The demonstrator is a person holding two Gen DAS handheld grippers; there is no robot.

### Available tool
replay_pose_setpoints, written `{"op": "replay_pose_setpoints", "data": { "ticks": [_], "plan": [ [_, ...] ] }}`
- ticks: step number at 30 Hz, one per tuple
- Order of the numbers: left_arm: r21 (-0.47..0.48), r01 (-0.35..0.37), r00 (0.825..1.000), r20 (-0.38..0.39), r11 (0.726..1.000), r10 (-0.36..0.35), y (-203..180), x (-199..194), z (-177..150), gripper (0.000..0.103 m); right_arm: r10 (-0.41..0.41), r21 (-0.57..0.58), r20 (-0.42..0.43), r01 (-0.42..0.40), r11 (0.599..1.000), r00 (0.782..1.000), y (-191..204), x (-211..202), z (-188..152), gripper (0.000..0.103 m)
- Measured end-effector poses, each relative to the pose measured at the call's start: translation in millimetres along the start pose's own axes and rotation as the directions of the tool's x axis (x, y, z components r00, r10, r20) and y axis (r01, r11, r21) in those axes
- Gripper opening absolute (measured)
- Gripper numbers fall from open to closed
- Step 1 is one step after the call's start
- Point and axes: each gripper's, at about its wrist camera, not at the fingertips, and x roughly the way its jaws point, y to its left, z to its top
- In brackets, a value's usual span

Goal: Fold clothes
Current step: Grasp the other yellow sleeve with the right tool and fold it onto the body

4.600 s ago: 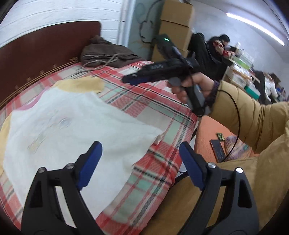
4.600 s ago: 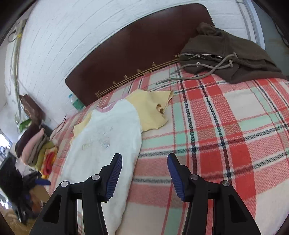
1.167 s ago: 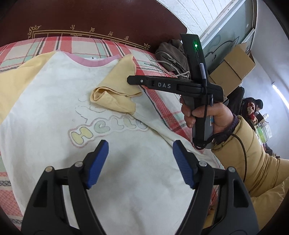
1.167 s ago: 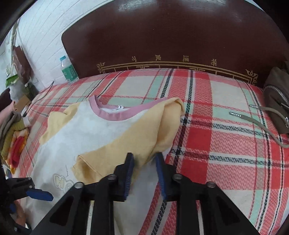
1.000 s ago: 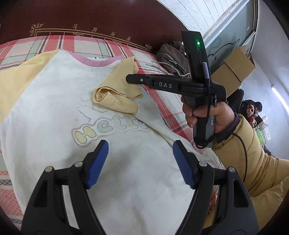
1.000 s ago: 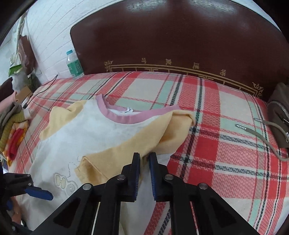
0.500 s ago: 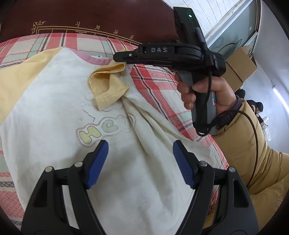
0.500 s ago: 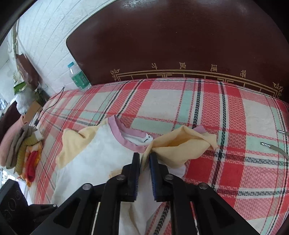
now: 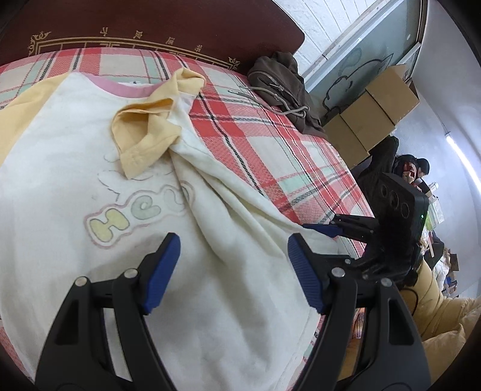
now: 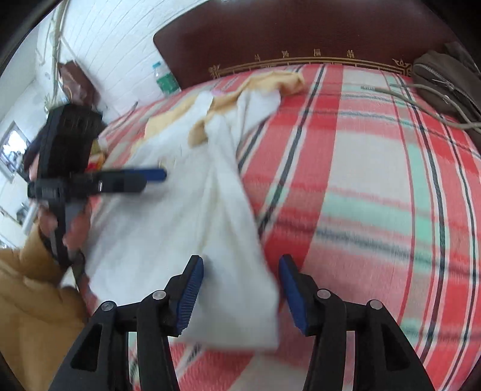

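Observation:
A white T-shirt (image 9: 75, 180) with yellow sleeves, a pink collar and a "Hello" print lies on the plaid bed. Its right yellow sleeve (image 9: 144, 132) is folded inward onto the chest, and the right side of the body is bunched in a ridge. My left gripper (image 9: 233, 270) is open and empty just above the shirt's lower middle. My right gripper (image 10: 240, 288) is open over the shirt's lower right hem (image 10: 234, 315), not holding it. It also shows in the left wrist view (image 9: 327, 230) at the shirt's right edge. The left gripper shows in the right wrist view (image 10: 156, 174).
A brown hoodie (image 9: 282, 81) lies at the bed's far right by the dark headboard (image 9: 150, 27). Cardboard boxes (image 9: 369, 111) and seated people (image 9: 412, 168) are beyond the bed's right side. A water bottle (image 10: 163, 79) and stacked clothes stand off the left side.
The right gripper let go of the yellow sleeve, which now lies folded on the chest. It opened and swung down to the shirt's lower right hem. The left gripper hardly moved.

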Motion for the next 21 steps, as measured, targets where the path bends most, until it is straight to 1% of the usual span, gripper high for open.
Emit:
{"op": "replay_pose_setpoints", "data": {
  "ticks": [1, 2, 3, 5, 6, 9, 10, 11, 12, 14, 16, 17, 19, 21],
  "plan": [
    [0.002, 0.005, 1.0, -0.007, 1.0, -0.005, -2.5, 2.4, -0.9, 0.075, -0.028, -0.013, 0.017, 0.028, 1.0, 0.999, 5.5, -1.1, -5.3, 0.038],
    [0.004, 0.003, 1.0, -0.011, 1.0, -0.003, -5.4, 3.9, -2.5, 0.075, -0.049, -0.02, 0.024, 0.05, 0.999, 0.998, 10.3, -0.6, -7.7, 0.019],
    [0.006, 0.0, 1.0, -0.015, 1.0, 0.0, -8.2, 5.3, -4.2, 0.075, -0.058, -0.015, 0.037, 0.058, 0.998, 0.998, 13.4, -2.4, -9.3, 0.006],
    [0.016, 0.005, 1.0, -0.02, 1.0, -0.005, -14.7, 5.4, -8.0, 0.075, -0.054, 0.015, 0.083, 0.053, 0.998, 0.995, 16.4, -13.6, -12.9, 0.005],
    [0.022, 0.008, 1.0, -0.023, 1.0, -0.008, -18.0, 5.3, -10.0, 0.075, -0.05, 0.022, 0.11, 0.048, 0.999, 0.993, 18.2, -24.7, -15.7, 0.005],
    [0.045, 0.051, 0.998, -0.037, 0.998, -0.049, -30.9, 6.9, -16.5, 0.076, -0.048, 0.022, 0.186, 0.045, 0.999, 0.981, 28.1, -66.3, -26.0, 0.005],
    [0.057, 0.063, 0.997, -0.046, 0.996, -0.061, -36.1, 8.7, -18.6, 0.076, -0.057, 0.01, 0.199, 0.056, 0.998, 0.978, 33.5, -78.0, -29.7, 0.005],
    [0.073, 0.074, 0.996, -0.056, 0.995, -0.07, -42.6, 12.7, -20.8, 0.079, -0.077, -0.013, 0.199, 0.081, 0.997, 0.977, 41.1, -87.5, -33.7, 0.005],
    [0.084, 0.088, 0.994, -0.068, 0.993, -0.082, -48.0, 16.9, -23.0, 0.08, -0.091, -0.037, 0.193, 0.1, 0.994, 0.977, 49.6, -94.2, -37.3, 0.005],
    [0.096, 0.128, 0.987, -0.105, 0.987, -0.118, -56.1, 25.7, -28.4, 0.08, -0.107, -0.079, 0.16, 0.121, 0.989, 0.981, 67.3, -94.3, -44.8, 0.005],
    [0.098, 0.141, 0.983, -0.129, 0.985, -0.128, -60.4, 32.5, -33.6, 0.08, -0.175, -0.148, 0.096, 0.187, 0.971, 0.98, 82.7, -78.9, -52.8, 0.007],
    [0.094, 0.142, 0.983, -0.13, 0.985, -0.129, -60.0, 32.1, -34.7, 0.08, -0.195, -0.176, 0.066, 0.203, 0.963, 0.979, 87.8, -69.9, -56.4, 0.008],
    [0.084, 0.143, 0.983, -0.132, 0.986, -0.131, -58.7, 30.6, -36.8, 0.08, -0.178, -0.203, 0.014, 0.178, 0.963, 0.984, 93.1, -54.0, -62.8, 0.008],
    [0.075, 0.138, 0.984, -0.125, 0.988, -0.128, -56.4, 26.6, -37.9, 0.08, -0.135, -0.204, 0.006, 0.133, 0.97, 0.991, 91.2, -54.7, -62.3, 0.011]
  ]
}}
